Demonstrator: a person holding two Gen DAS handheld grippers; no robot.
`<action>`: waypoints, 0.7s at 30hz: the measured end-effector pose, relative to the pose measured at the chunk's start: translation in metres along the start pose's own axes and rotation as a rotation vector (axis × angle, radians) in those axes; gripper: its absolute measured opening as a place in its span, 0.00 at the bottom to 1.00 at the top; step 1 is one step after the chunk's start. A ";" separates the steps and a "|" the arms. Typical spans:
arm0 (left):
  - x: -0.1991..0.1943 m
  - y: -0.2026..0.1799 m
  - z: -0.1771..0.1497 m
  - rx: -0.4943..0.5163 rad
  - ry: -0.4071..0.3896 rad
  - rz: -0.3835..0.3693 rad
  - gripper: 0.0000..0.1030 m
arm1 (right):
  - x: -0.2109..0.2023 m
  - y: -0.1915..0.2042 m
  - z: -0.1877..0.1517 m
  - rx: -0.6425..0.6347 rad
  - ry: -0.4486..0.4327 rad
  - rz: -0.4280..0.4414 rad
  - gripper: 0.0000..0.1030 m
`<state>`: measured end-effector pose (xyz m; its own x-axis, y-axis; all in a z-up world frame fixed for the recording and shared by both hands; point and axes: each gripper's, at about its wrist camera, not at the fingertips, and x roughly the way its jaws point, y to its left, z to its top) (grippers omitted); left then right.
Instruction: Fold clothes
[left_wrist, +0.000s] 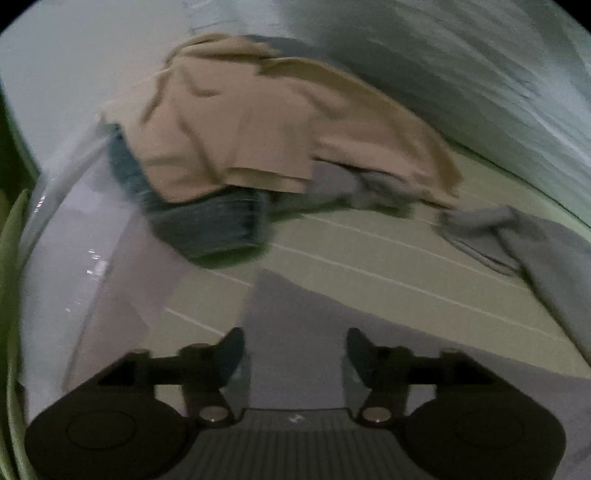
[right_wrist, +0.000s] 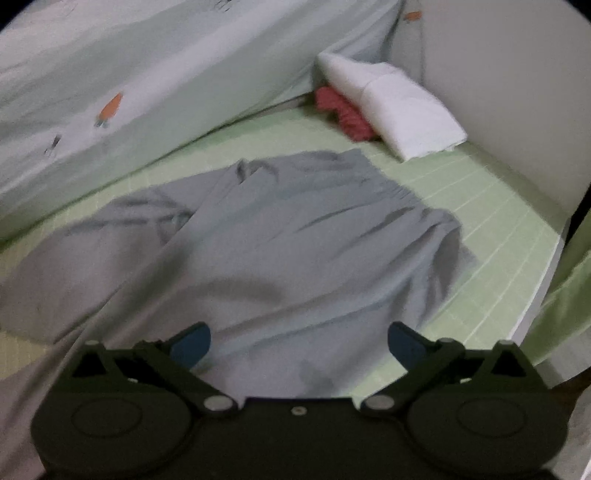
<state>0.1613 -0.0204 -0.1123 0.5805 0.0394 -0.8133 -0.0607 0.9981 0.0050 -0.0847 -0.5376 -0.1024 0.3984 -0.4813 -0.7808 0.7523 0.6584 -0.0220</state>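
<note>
- Left gripper (left_wrist: 295, 354): jaws apart, nothing between them. It hangs over a pale grey cloth (left_wrist: 295, 332) that runs under the jaws towards the near edge of the left wrist view.
- Right gripper (right_wrist: 299, 343): jaws wide apart, nothing clamped. It sits low over the grey trousers (right_wrist: 295, 240); whether the jaws touch the fabric, cannot tell.
- Grey trousers lie spread on the bed mat (right_wrist: 480, 206), pale green with thin white lines. Gathered waistband is at the far right, one leg runs off to the near left. Fabric is wrinkled, not folded flat.
- Left wrist view, far centre: tan garment (left_wrist: 251, 129) draped on top of a dark blue garment (left_wrist: 214, 225). A rumpled grey piece (left_wrist: 351, 184) pokes out from under the tan one on its right.
- Right edge of the same view: more grey cloth (left_wrist: 535, 251) lying on the mat, apart from the pile.
- Far side of the bed: bunched pale green duvet (right_wrist: 166, 81) with small orange carrot prints.
- Far right corner: white folded pillow (right_wrist: 399, 107) lying against the wall (right_wrist: 509, 92), a red cloth (right_wrist: 343, 110) tucked just beside it on the left.
- Left wrist view is motion-blurred, fine detail unreadable.
</note>
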 end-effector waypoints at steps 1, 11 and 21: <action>-0.004 -0.011 -0.004 0.011 0.002 -0.013 0.65 | 0.007 -0.010 0.005 0.006 -0.001 -0.009 1.00; -0.068 -0.137 -0.070 0.026 0.021 -0.036 0.72 | 0.076 -0.112 0.057 0.065 -0.015 -0.099 1.00; -0.120 -0.270 -0.138 -0.011 0.106 0.013 0.74 | 0.152 -0.141 0.070 -0.224 0.078 0.139 0.48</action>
<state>-0.0046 -0.3012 -0.0964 0.4905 0.0469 -0.8702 -0.0768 0.9970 0.0104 -0.0942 -0.7438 -0.1742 0.4415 -0.3373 -0.8314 0.5553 0.8306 -0.0421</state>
